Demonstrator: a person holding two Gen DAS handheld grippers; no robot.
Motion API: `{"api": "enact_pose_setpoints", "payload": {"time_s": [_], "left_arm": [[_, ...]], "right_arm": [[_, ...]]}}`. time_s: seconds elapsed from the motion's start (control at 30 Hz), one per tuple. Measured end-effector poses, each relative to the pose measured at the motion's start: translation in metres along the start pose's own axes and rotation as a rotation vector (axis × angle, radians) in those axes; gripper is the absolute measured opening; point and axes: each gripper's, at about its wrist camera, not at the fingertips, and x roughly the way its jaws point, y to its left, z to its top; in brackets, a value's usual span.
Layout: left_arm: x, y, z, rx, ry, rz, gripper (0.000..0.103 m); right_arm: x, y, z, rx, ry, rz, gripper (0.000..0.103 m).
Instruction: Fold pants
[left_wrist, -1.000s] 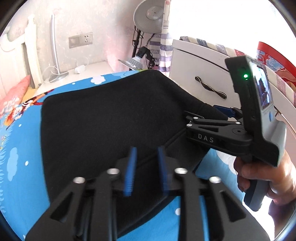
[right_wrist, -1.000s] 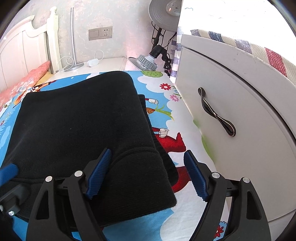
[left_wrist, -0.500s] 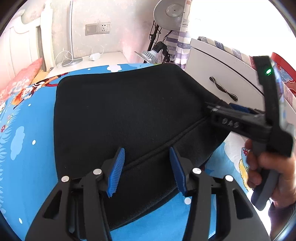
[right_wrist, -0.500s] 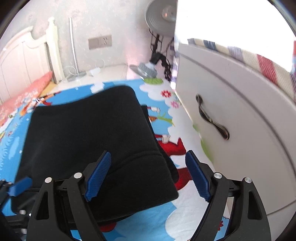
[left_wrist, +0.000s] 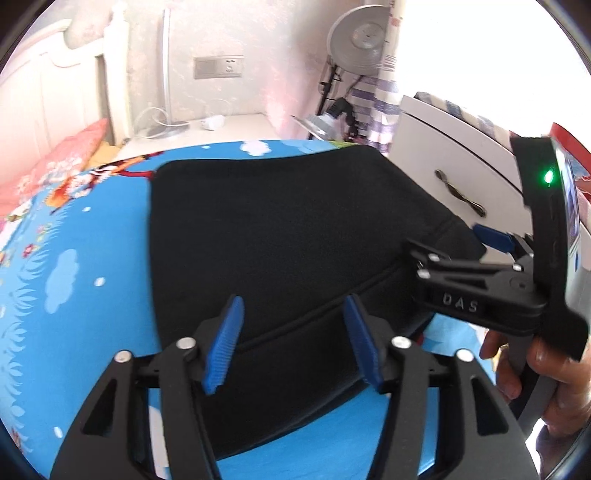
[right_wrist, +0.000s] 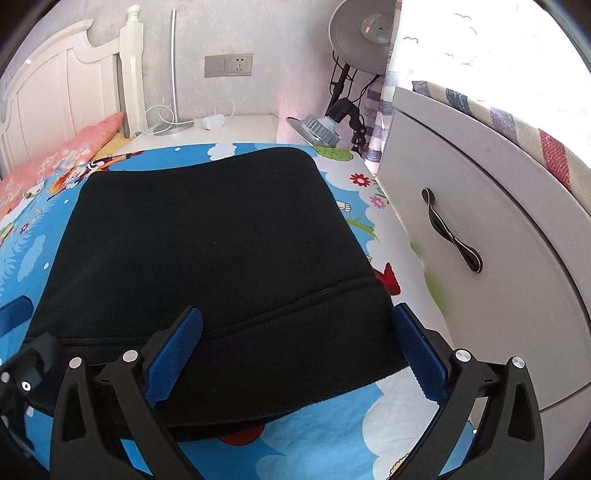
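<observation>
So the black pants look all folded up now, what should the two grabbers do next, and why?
Probably lift both clear and back off. The black pants lie flat in a neat folded block on the cartoon sheet. The left gripper and right gripper have just been opening their jaws; the blue pads stand apart and press no cloth, so nothing is left to hold.

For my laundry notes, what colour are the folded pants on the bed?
Black pants, clearest in the right wrist view.

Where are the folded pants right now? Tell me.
The black pants lie flat on the blue cartoon sheet, left of the white cabinet.
</observation>
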Motion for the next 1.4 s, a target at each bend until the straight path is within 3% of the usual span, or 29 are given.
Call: {"api": "enact_pose_setpoints", "payload": {"time_s": [0.07, 0.13, 0.23, 0.5, 0.73, 0.8, 1.1, 1.4], "left_arm": [[-0.004, 0.006, 0.001, -0.015, -0.005, 0.019, 0.072], [-0.008, 0.009, 0.004, -0.013, -0.006, 0.058, 0.093], [-0.014, 0.011, 0.008, -0.018, -0.022, 0.076, 0.101], [-0.02, 0.004, 0.008, 0.042, -0.045, 0.145, 0.101], [-0.021, 0.003, 0.007, 0.035, -0.006, 0.111, 0.101], [-0.026, 0.003, 0.006, 0.02, -0.011, 0.056, 0.101], [-0.041, -0.007, 0.009, 0.001, -0.002, -0.01, 0.101], [-0.048, -0.013, 0.012, 0.0, -0.015, -0.014, 0.101]], "right_arm": [[0.0, 0.001, -0.001, -0.001, 0.002, -0.01, 0.099], [0.0, 0.003, -0.003, -0.005, 0.002, -0.019, 0.099], [0.0, 0.002, -0.003, 0.006, 0.004, -0.017, 0.099], [-0.006, 0.001, -0.007, 0.036, 0.018, -0.027, 0.098], [-0.027, -0.009, -0.018, 0.066, 0.062, -0.04, 0.098], [-0.037, -0.012, -0.025, 0.071, 0.053, -0.062, 0.098], [-0.084, -0.033, -0.029, 0.131, -0.005, -0.044, 0.098], [-0.092, -0.031, -0.023, 0.131, -0.023, -0.032, 0.098]]}}
